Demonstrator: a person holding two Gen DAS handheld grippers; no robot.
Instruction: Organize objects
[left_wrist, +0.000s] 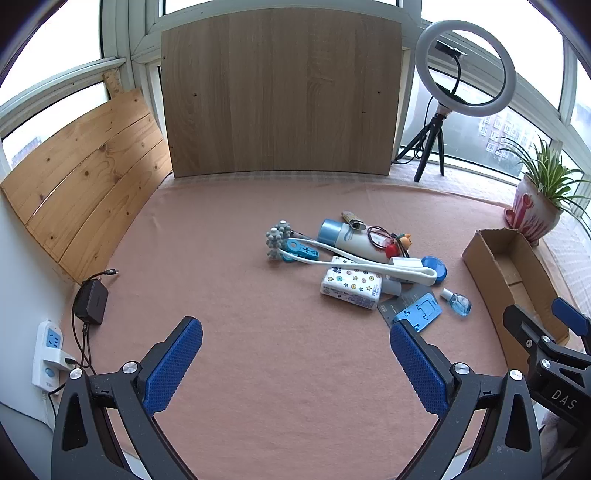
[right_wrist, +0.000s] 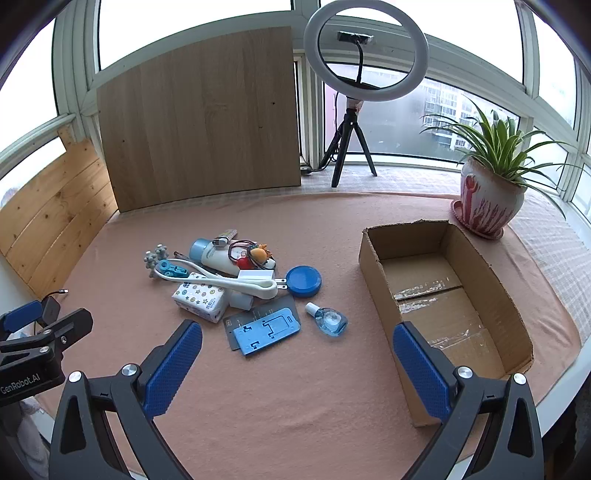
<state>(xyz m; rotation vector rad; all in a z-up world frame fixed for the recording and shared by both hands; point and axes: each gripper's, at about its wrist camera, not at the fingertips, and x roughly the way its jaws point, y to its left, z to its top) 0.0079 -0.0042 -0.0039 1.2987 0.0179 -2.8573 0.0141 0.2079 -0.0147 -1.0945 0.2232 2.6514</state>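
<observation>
Both claws, the left gripper (left_wrist: 295, 365) and the right gripper (right_wrist: 297, 365), are held fully spread and empty above the pink cloth (right_wrist: 295, 406).

Nothing is yet grasped, so the sorting is judged to be at its start; a reach forward and down onto one item is called for next. From the right gripper the pile (right_wrist: 229, 280) is seen at eleven o'clock, the blue phone stand (right_wrist: 266, 329) nearest, the small blue bottle (right_wrist: 330, 320) at twelve, and the empty cardboard box (right_wrist: 436, 295) at two.
</observation>
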